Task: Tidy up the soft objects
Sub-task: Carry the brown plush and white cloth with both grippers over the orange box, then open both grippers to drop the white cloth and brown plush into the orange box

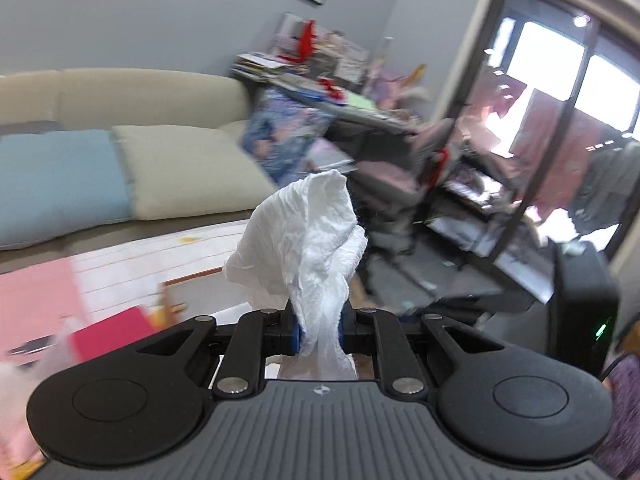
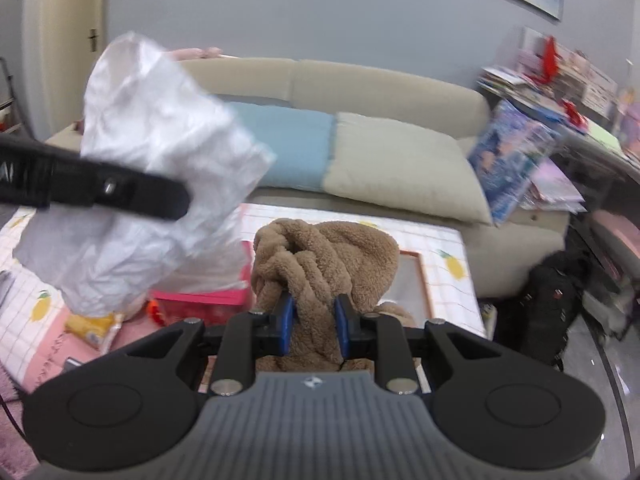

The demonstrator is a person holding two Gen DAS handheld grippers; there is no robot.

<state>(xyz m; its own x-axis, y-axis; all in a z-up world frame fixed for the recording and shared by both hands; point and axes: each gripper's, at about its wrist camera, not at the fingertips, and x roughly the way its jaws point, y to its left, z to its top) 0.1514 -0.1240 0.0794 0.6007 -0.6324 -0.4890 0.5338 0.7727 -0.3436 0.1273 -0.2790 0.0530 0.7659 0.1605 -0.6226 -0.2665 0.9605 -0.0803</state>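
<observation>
Nearest our lenses sit our two grippers, each clamped on something soft: our left gripper pinches a crumpled white cloth that stands up in a loose plume above its blue pads, and our right gripper squeezes a bunched brown fleece between its pads. From the right wrist view we also see the white cloth held in the air at the left, with a black finger of the left gripper crossing in front of it, above a table with a lemon-print cover. A pink basket and a yellow packet lie on that table below the cloth. Behind it stands a beige sofa with a blue and cream pillow. We judge that both soft things are already picked up and we are in the carrying step, with sorting not yet done. Next we need a place for each, perhaps the basket or the sofa, and we should keep both grips firm until each piece is over its spot, since the loose folds could drag across the clutter. Blur smears everything, so we can read no brand, label or writing; a blue printed box shows artwork only.
</observation>
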